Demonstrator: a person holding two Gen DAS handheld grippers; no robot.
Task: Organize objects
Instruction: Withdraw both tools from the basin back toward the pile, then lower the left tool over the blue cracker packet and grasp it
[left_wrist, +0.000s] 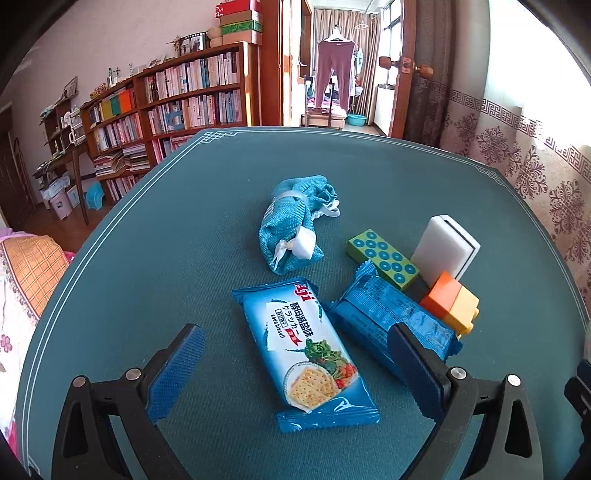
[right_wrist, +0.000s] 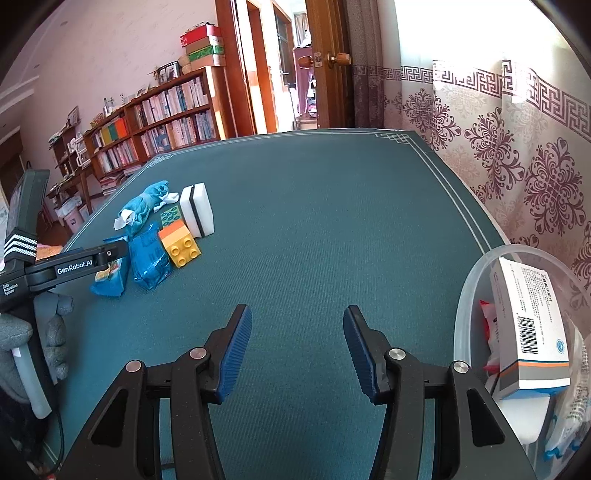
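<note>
The second cracker packet (left_wrist: 397, 321) lies printed-back up, its near end hidden behind the right finger of the left tongs (left_wrist: 295, 363); in the right wrist view the first packet is partly covered by that tool's black body. The clear plastic tub (right_wrist: 476, 280) at 3 o'clock in that view is cut off by the picture's edge, and the items under its white carton (right_wrist: 528, 332) are hard to make out; only a red-and-white wrapper (right_wrist: 493, 325) shows.

The surface (left_wrist: 155, 258) wears a woven teal mat with a white line border. The front-up cracker packet (left_wrist: 306, 354) is glossy blue film, flat and oblong. A knitted blue cloth bundle (left_wrist: 291, 229) with a white ribbon sits at 12 o'clock from it. At 2 o'clock stand a green block (left_wrist: 382, 258) with blue dots, a white sponge block (left_wrist: 445, 245) with a dark stripe, and an orange-and-yellow studded brick (left_wrist: 452, 304).

The left tongs are spread wide, holding nothing, one finger on either side of the front-up packet and clear of it. The right tongs (right_wrist: 297, 345) are part open and empty above bare mat; the pile lies at 10 o'clock, well apart, the tub near at 3 o'clock.
</note>
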